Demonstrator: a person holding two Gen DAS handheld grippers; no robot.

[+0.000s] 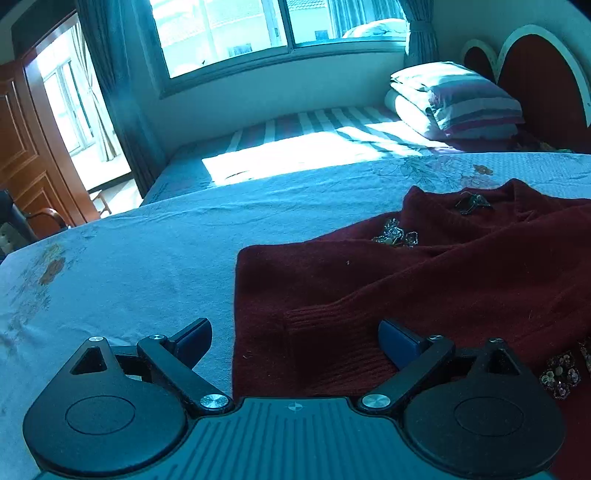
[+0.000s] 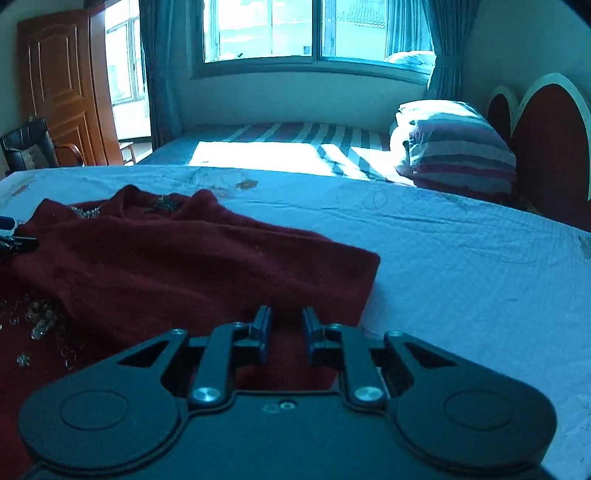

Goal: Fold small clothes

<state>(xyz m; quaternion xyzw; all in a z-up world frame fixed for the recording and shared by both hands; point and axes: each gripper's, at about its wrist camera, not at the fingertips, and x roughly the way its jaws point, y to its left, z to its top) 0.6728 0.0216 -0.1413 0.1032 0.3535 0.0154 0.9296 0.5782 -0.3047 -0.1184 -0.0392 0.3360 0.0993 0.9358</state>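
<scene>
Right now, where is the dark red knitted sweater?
The dark red knitted sweater lies spread on the light blue bedsheet, right of centre in the left wrist view, left in the right wrist view, before both grippers.

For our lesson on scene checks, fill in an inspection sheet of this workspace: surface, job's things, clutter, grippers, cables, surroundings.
Surface: bed under a pale blue floral sheet, wrinkled, sun patch at the far side.
Job's things: dark red sweater lying partly folded on the sheet, beaded trim showing, neck label up.
Clutter: nothing seen on the sheet beside the sweater.
Grippers: left gripper open wide over the sweater's left edge and ribbed cuff; right gripper narrowly open, low over the sweater's near right part, holding nothing.
Cables: nothing seen.
Surroundings: striped pillows by a red headboard, window with curtains, wooden door, chair.
</scene>
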